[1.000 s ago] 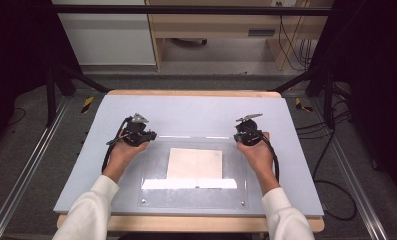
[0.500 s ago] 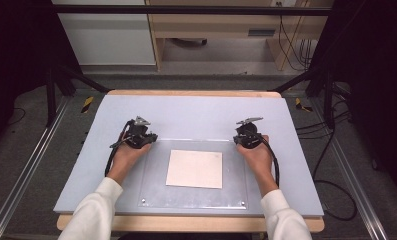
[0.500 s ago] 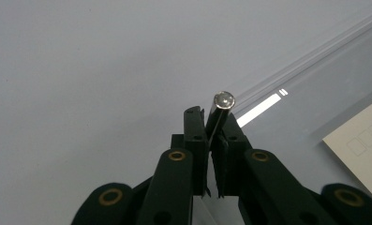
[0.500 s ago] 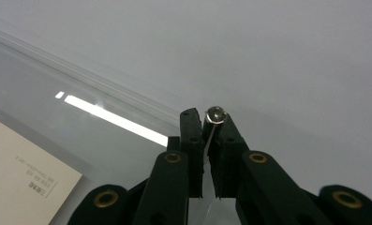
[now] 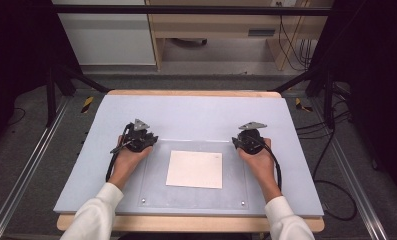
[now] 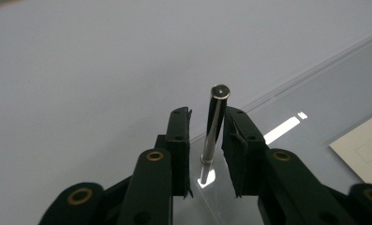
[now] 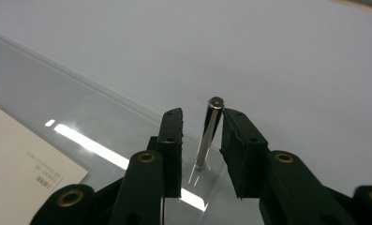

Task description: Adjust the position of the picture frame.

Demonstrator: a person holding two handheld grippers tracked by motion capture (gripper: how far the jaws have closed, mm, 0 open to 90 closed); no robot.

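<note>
A clear plastic plate [image 5: 155, 187] lies flat on the pale blue table top [image 5: 196, 112], with a white paper sheet [image 5: 195, 169] at its middle. At each far corner of the plate a thin metal peg stands upright. My left gripper [image 6: 207, 119] has its jaws on either side of the left peg [image 6: 215, 124], with a gap beside it. My right gripper [image 7: 201, 119] frames the right peg [image 7: 210, 126] the same way. Both pairs of jaws have just been opening, each with its peg still between them. From above, the left gripper [image 5: 145, 137] and right gripper [image 5: 239, 141] sit at those corners.
Two small fasteners [image 5: 143, 201] mark the plate's near corners. Black frame legs [image 5: 51, 95] and cables [image 5: 336, 130] stand beside the table. A wooden bench [image 5: 221, 30] is on the floor beyond the far edge. The far half of the table top is bare.
The bright strip of reflected light along the paper's near edge has gone from the plate. Both hands stay at the plate's far corners.
</note>
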